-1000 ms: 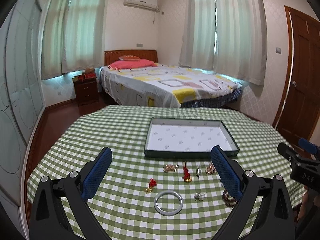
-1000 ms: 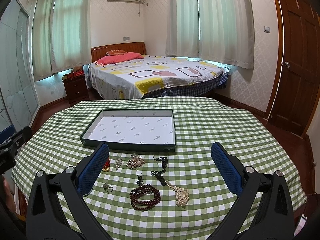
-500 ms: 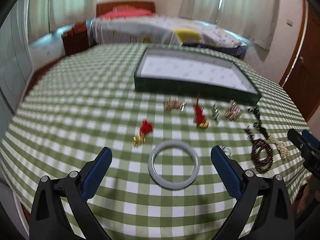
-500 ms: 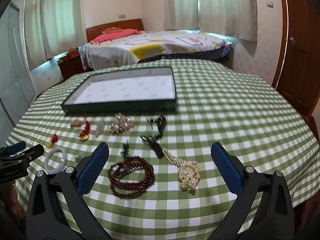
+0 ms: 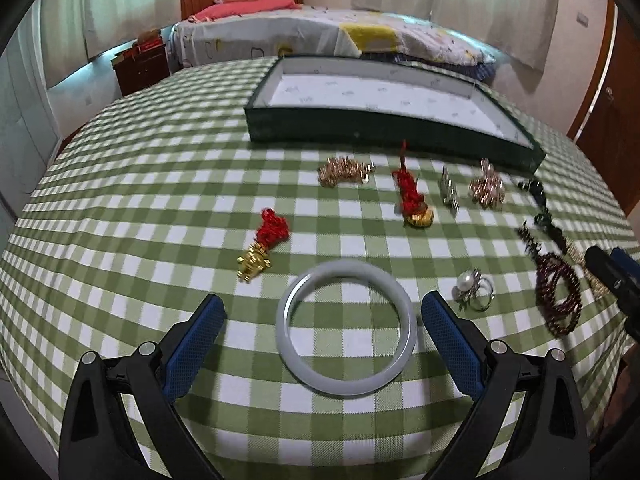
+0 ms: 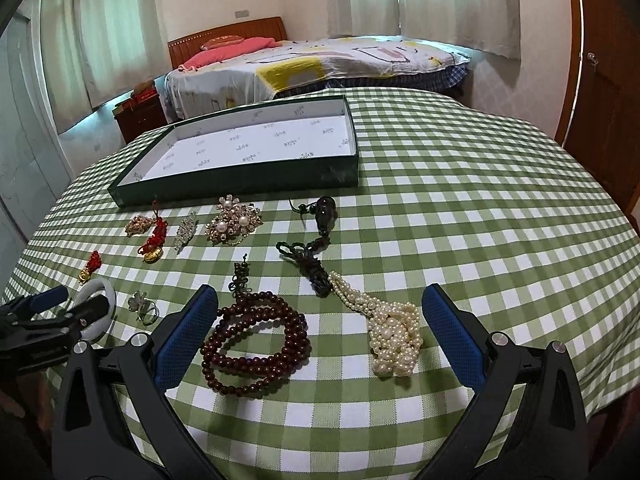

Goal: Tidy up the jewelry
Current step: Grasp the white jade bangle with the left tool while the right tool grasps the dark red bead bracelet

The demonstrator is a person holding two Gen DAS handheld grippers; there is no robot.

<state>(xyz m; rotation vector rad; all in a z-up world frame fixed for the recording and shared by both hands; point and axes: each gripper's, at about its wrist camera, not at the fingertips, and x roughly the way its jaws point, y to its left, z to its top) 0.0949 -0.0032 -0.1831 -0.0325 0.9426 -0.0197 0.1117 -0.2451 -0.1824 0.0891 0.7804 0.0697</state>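
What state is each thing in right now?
Tray: empty.
Bangle: flat on cloth, between open fingers, ungrasped.
Dark beads: coiled on cloth.
Pearl strand: bunched on cloth.
Left hand-held gripper: open.
Right hand-held gripper: open.

Background: bed (image 6: 320,60) with patterned quilt, pink pillow (image 6: 236,46) by wooden headboard (image 6: 224,34). Dark nightstand (image 6: 140,118) beside bed. Curtained windows behind. Wooden door (image 6: 604,100) at right.
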